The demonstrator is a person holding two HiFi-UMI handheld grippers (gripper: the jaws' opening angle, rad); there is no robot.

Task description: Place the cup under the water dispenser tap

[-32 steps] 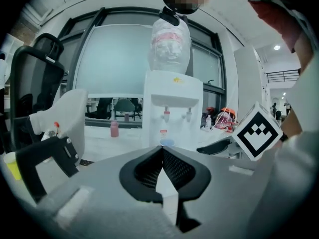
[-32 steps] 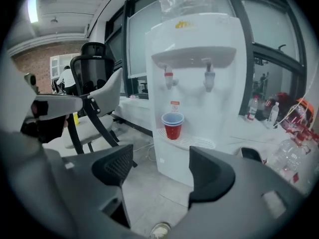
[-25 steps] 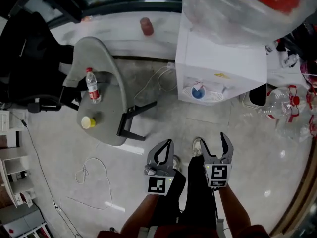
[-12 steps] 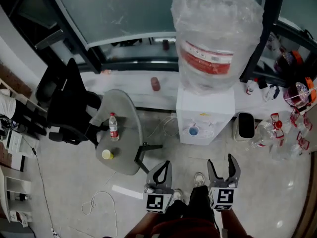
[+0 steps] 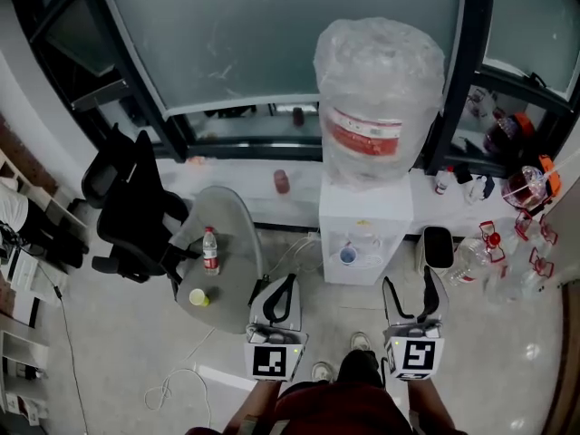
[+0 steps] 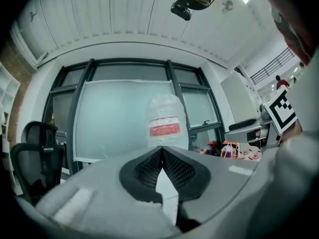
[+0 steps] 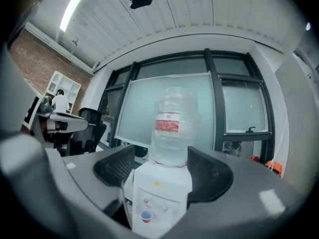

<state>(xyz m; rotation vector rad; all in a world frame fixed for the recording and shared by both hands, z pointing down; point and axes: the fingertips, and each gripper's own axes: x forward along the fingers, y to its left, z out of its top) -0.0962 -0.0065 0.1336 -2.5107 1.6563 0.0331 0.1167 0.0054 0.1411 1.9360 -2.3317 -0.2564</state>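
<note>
You're standing on a pale, glossy floor [image 5: 109, 333], facing a wall of frosted window [image 5: 272, 43] set in dark frames. At the far left a black office chair [image 5: 136, 211] stands beside a small grey counter [image 5: 237, 234]. On the counter a clear water bottle [image 5: 210, 249] with a red label stands upright. A yellow cup [image 5: 198, 297] sits a little nearer to you, apart from the bottle.

Your left gripper [image 5: 286, 281] is level, near the counter's right edge. In its own view the jaws are closed tip to tip, with nothing between them.

To the right, against the window ledge, stands the white water dispenser [image 5: 367, 229]. It carries a big jug [image 5: 381, 107] wrapped in clear plastic, with its red label facing you. A small blue cup [image 7: 145, 216] sits in the dispenser's recess, under the taps, well away from both of your grippers.

Your right gripper [image 5: 410, 284] is level on the near side of the dispenser. Its jaws are spread wide and empty. In the right gripper view the dispenser shows through the gap between them, far beyond the tips and untouched.

Just right of the dispenser a dark bin [image 5: 438, 247] stands on the floor. Further right lies a cluster of clear empty bottles [image 5: 476, 256] with red fittings.
</note>
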